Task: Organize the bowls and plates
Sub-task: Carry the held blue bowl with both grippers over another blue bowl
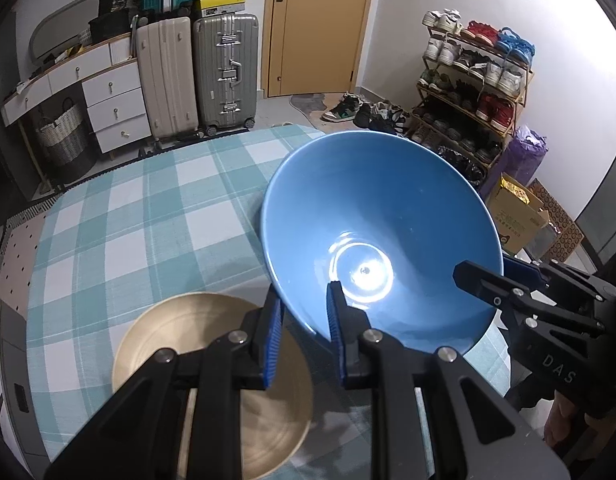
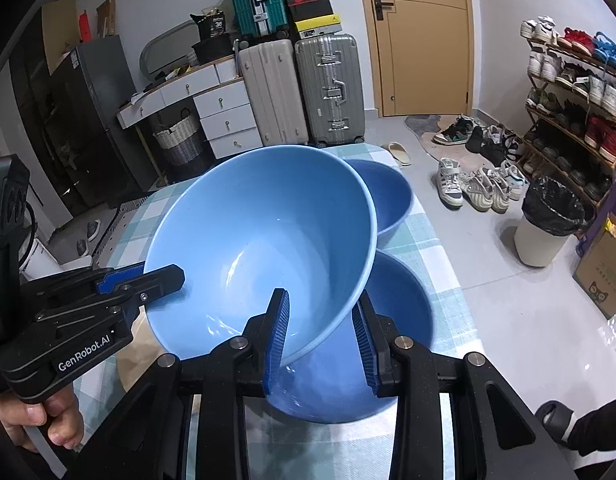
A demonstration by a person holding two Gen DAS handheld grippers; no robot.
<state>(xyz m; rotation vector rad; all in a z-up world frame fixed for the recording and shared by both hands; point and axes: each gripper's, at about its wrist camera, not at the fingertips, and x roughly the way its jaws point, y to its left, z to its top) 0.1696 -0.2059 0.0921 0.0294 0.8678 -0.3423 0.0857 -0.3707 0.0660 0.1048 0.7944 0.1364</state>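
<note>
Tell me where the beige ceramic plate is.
In the left wrist view, the beige ceramic plate lies on the checked tablecloth, lower left, beside the lifted light-blue bowl.

Left of the raised light blue bowl [image 1: 380, 236] you have bare checked tablecloth [image 1: 139, 208]; beneath it sit a tan plate [image 1: 179, 344] (left) and two darker bowls [image 2: 400, 300].

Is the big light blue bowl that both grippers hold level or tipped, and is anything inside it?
Tipped and empty. The light blue bowl hangs slanted above two darker bowls, and its bare glossy inside faces both cameras.

blue bowl [image 1: 382, 216]: glossy glazed ceramic | tablecloth [image 1: 147, 208]: woven checked cloth | beige plate [image 1: 195, 332]: matt, ridged
</note>
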